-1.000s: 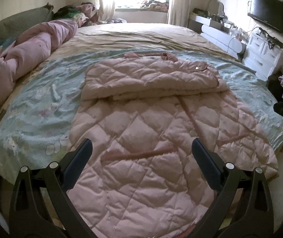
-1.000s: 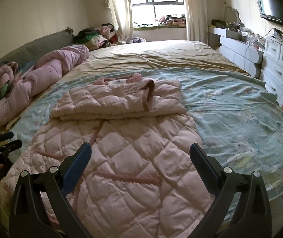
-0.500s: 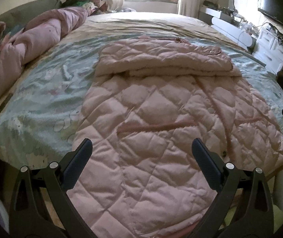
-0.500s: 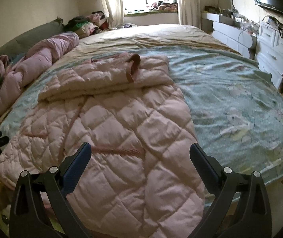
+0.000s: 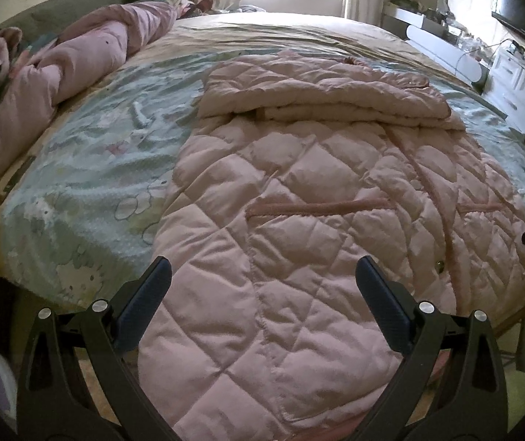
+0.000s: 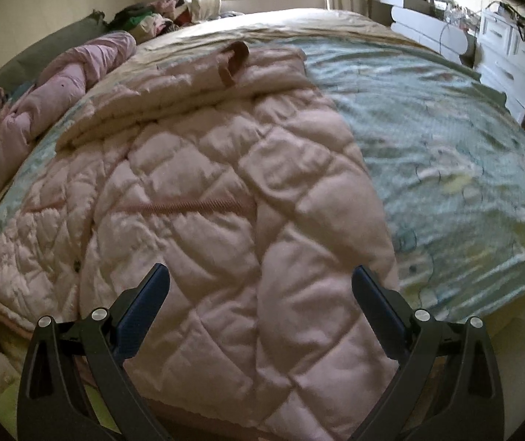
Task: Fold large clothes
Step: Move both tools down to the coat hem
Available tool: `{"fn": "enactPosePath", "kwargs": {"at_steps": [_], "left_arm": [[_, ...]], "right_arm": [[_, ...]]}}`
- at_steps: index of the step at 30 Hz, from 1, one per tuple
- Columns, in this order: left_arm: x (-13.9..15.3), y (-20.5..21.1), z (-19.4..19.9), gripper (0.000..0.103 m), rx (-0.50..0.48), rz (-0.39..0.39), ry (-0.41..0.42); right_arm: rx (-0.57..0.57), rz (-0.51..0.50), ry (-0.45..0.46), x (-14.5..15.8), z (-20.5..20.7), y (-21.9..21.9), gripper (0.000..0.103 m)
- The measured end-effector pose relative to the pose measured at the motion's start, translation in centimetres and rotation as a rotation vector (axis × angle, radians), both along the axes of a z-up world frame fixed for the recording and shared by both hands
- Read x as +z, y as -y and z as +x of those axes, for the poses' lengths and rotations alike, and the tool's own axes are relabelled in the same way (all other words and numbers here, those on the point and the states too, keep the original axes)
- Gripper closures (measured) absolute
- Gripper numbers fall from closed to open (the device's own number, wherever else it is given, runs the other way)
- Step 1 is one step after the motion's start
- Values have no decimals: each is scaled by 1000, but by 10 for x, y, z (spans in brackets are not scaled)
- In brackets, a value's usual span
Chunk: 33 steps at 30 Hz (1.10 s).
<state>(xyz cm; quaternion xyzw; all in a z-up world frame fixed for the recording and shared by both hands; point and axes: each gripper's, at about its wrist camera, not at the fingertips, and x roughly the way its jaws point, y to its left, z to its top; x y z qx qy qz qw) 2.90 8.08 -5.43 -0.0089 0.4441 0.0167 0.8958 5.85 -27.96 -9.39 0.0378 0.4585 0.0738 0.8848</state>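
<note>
A pink quilted coat (image 5: 317, 191) (image 6: 225, 191) lies flat on the bed, its far part folded back over itself into a thick band (image 5: 321, 88) (image 6: 196, 84). Its hem hangs over the near edge of the bed. My left gripper (image 5: 262, 283) hovers open above the hem at the coat's left half, with nothing between its fingers. My right gripper (image 6: 260, 283) hovers open above the hem at the coat's right half, also empty. A dark pink cuff (image 6: 233, 58) rests on the folded band.
The bed carries a pale green printed sheet (image 5: 89, 169) (image 6: 446, 139). A rolled pink duvet (image 5: 60, 73) lies along the left side. White drawers (image 6: 512, 58) and a wall television (image 5: 520, 7) stand at the right. A clothes pile (image 6: 152, 18) sits by the window.
Both grippers have dropped lower and drawn closer to the coat's hem at the near bed edge. The coat itself has not moved. Both grippers stay open.
</note>
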Motion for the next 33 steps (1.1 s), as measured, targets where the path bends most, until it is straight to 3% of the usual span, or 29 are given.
{"fn": "enactPosePath", "kwargs": {"at_steps": [11,22,33], "left_arm": [[-15,-44,-20,9,97,-25,-41],[-35,-61,-35,9,126,-107,-91],[-42,-64,-40,9,141,-138,-92]], "right_arm": [[-9,-51,-17,-14,-16,13,4],[-28,-78,-41,-16,-31,26,4],[-42,25,-151,-38,-49,49,4]]}}
